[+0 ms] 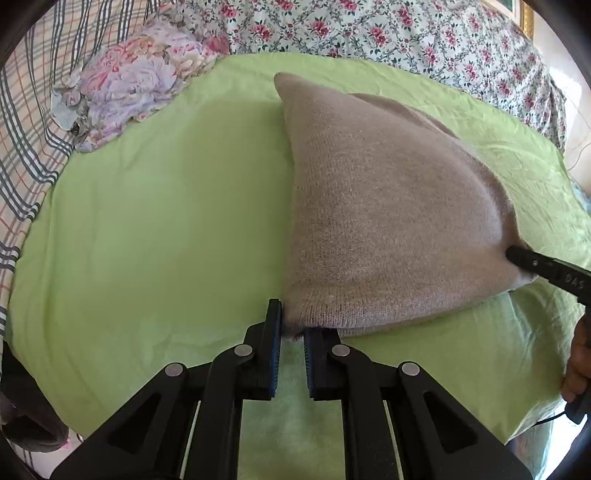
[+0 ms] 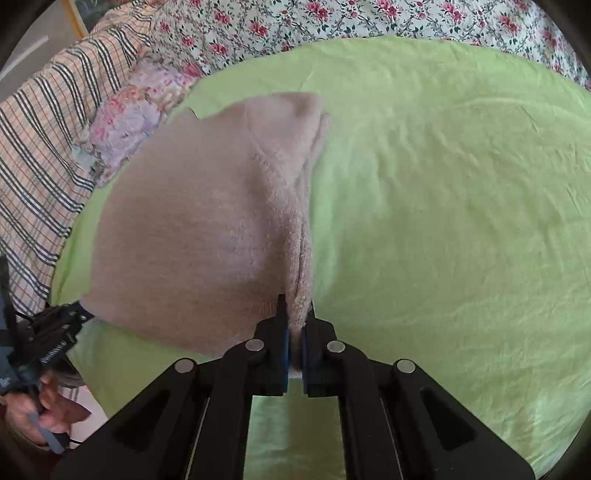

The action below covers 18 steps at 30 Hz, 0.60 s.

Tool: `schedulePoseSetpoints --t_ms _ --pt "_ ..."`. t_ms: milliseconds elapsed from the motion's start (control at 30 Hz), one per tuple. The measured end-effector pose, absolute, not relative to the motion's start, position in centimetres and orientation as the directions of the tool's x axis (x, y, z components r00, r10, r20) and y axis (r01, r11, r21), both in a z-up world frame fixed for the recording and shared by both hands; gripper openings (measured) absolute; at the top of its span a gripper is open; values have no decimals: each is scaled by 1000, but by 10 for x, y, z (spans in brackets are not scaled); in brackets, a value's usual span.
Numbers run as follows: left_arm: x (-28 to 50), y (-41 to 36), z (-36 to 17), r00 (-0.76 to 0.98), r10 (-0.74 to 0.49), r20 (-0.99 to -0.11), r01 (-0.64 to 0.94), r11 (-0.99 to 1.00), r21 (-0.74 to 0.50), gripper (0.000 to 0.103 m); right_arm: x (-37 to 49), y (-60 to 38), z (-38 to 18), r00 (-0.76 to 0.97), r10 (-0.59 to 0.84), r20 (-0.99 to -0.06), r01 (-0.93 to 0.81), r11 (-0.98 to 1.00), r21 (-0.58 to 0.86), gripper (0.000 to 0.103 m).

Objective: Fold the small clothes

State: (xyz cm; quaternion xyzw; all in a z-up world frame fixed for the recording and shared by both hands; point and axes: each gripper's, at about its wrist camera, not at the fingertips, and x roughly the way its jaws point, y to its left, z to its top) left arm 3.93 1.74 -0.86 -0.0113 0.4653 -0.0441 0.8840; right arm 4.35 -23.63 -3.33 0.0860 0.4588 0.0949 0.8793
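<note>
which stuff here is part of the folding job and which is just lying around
In the job:
beige knit garment
left tongs, shut on its near corner
right tongs, shut on its other near corner
green sheet under it

Lying about:
crumpled floral cloth
plaid bedding
rose-print cover

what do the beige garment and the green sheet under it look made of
Beige garment: looks like soft knit, perhaps wool; fine ribbed stitches and a fuzzy matte nap show. Green sheet: seems thin woven cloth, maybe cotton; smooth and matte with fine creases.
</note>
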Motion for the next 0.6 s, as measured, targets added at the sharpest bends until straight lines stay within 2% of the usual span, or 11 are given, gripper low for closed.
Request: schedulePoseSetpoints --t_ms 200,367,433,500,600 --pt "39 20 -12 549 -114 -828 91 993 -76 10 44 -234 -36 552 239 -799 -74 968 238 5" --pt "32 31 -8 536 -217 -816 163 975 -153 10 44 -240 -36 541 270 -796 -49 956 290 6" --pt "25 39 3 541 -280 -793 213 958 -193 10 40 -245 -32 522 302 -798 -34 942 335 17" --pt "17 47 18 550 -349 -759 277 933 -228 10 35 -252 -26 522 327 -788 -12 926 376 23" --pt "21 53 43 582 -408 -703 348 907 -237 10 34 -263 -4 569 356 -741 4 901 435 25"
